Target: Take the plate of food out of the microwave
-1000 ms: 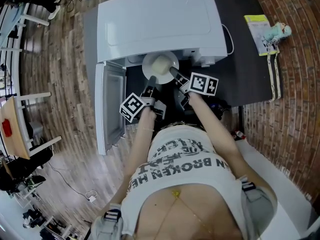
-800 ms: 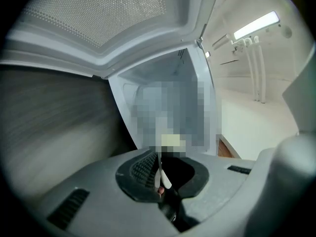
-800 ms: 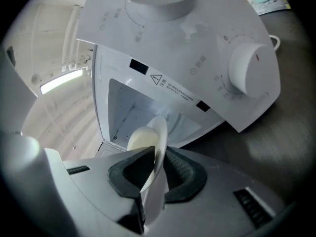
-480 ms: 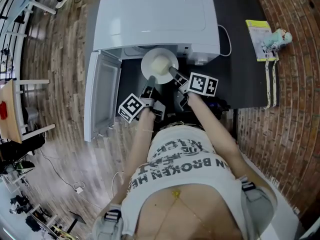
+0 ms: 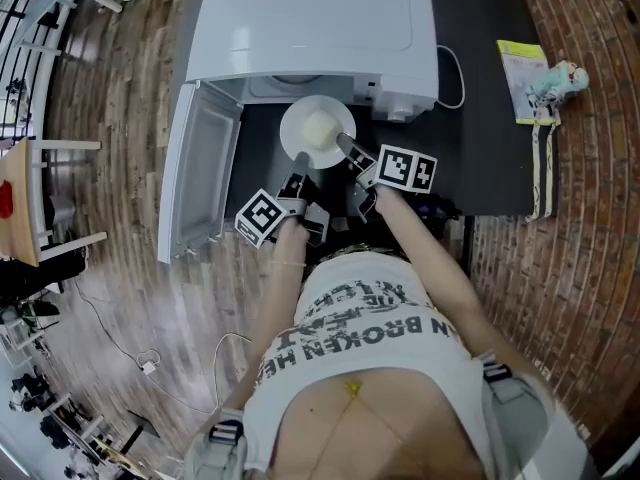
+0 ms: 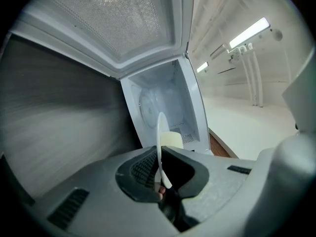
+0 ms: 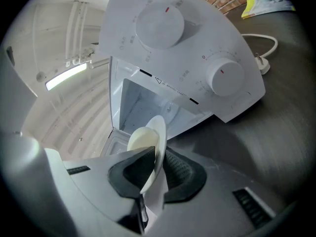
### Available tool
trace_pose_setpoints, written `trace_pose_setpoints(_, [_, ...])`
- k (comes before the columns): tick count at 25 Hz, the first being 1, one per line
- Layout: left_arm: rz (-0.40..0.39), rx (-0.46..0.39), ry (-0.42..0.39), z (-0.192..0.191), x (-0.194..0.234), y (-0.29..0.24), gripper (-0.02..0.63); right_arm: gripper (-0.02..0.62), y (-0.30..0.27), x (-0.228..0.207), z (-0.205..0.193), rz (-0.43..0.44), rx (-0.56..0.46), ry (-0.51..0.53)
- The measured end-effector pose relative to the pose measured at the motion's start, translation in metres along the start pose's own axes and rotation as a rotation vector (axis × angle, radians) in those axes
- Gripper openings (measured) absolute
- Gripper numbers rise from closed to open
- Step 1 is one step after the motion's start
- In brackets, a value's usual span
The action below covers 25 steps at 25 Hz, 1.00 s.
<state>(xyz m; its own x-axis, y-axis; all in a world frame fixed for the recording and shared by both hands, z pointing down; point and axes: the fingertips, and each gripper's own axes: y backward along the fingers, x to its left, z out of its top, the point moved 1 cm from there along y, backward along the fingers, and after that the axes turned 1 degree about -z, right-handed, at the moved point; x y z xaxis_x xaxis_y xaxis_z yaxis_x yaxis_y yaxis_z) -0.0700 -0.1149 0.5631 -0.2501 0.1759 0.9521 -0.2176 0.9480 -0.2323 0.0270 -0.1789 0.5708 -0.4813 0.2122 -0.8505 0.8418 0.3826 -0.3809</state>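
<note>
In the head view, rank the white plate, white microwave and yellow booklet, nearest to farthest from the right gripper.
1. The round white plate: held by the right gripper.
2. The white microwave: just behind it.
3. The yellow booklet: far right on the dark table.

yellow booklet [image 5: 520,66], teal toy [image 5: 558,76] | on dark table [image 5: 480,158] | right edge

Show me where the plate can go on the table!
Best bare patch: the dark table between the microwave and the booklet, in front of the cable. It is also bare right in front of the microwave, under the plate. Crowded: the far right edge by the booklet and toy; the open door blocks the left.
</note>
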Motion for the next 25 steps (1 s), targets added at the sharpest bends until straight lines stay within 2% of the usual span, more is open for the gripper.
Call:
trace_pose_setpoints(8, [-0.026,0.052,-0.012,0.020,-0.001,0.020,0.017,0.048,-0.005,0.024,-0.017,-0.007,-0.058,-0.009])
trace_pose_setpoints(25, [-0.062,0.234,-0.030,0.031,0.022,0.095,0.017,0.043,0.009,0.054,-0.105,-0.071,-0.210,-0.090])
